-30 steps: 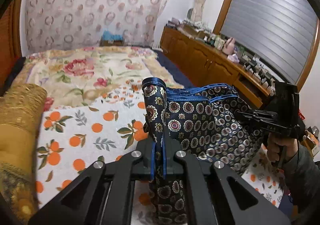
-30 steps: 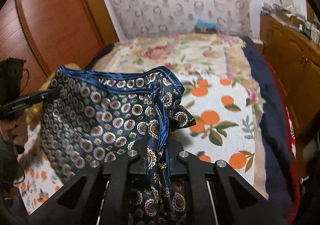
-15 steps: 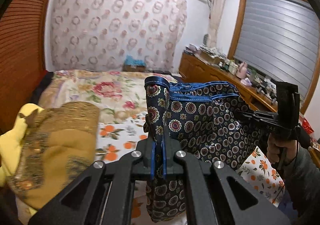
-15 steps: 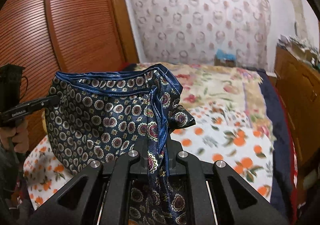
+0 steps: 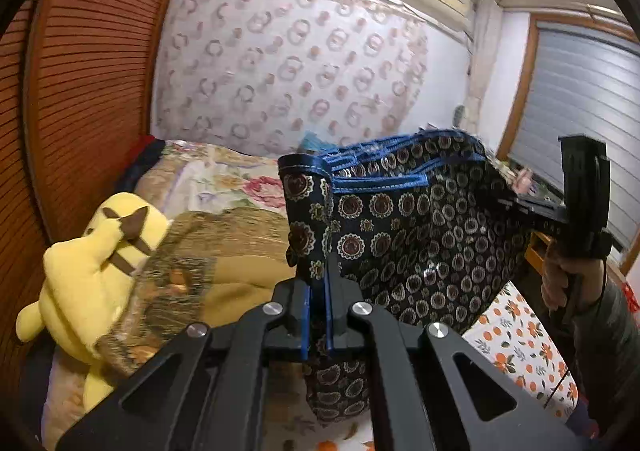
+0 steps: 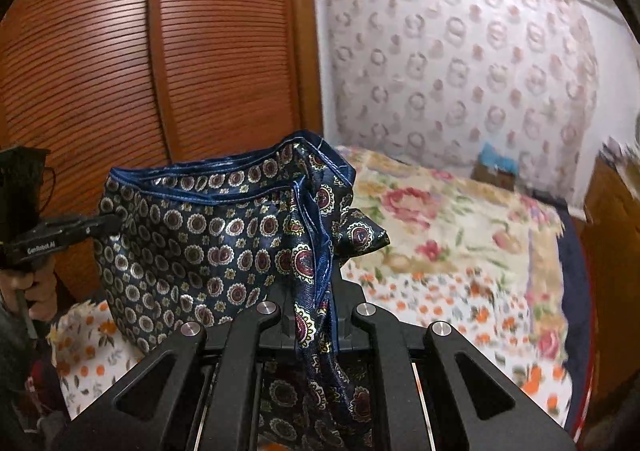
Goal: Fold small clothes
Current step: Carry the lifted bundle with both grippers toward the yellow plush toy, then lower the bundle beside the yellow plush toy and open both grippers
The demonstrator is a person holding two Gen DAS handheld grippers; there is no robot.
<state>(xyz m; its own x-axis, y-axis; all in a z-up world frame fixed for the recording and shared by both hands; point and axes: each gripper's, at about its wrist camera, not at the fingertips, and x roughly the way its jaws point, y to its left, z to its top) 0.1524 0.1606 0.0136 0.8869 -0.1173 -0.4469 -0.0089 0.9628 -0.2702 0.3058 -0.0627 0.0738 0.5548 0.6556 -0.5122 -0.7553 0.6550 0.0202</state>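
A dark blue garment (image 5: 412, 235) with round medallion print and bright blue hems hangs stretched in the air between both grippers. My left gripper (image 5: 318, 291) is shut on one end of it, cloth pinched between the pads and trailing below. My right gripper (image 6: 310, 291) is shut on the other end (image 6: 208, 235), with a fold hanging over its jaws. In the left wrist view the right gripper (image 5: 520, 207) shows at the far right, held by a hand (image 5: 564, 275). The left gripper (image 6: 100, 225) appears at the left edge of the right wrist view.
Below lies a bed with an orange-print sheet (image 5: 516, 343) and a floral quilt (image 6: 436, 215). A yellow plush toy (image 5: 88, 255) and a mustard folded cloth (image 5: 208, 251) lie at the left. Slatted wooden wardrobe doors (image 6: 140, 63) stand left; a wooden cabinet (image 6: 612, 251) runs along the right.
Both grippers have risen with the garment and swung leftward; the views now tilt up toward the wall and wardrobe. The plush toy has come into sight. The grips are unchanged.
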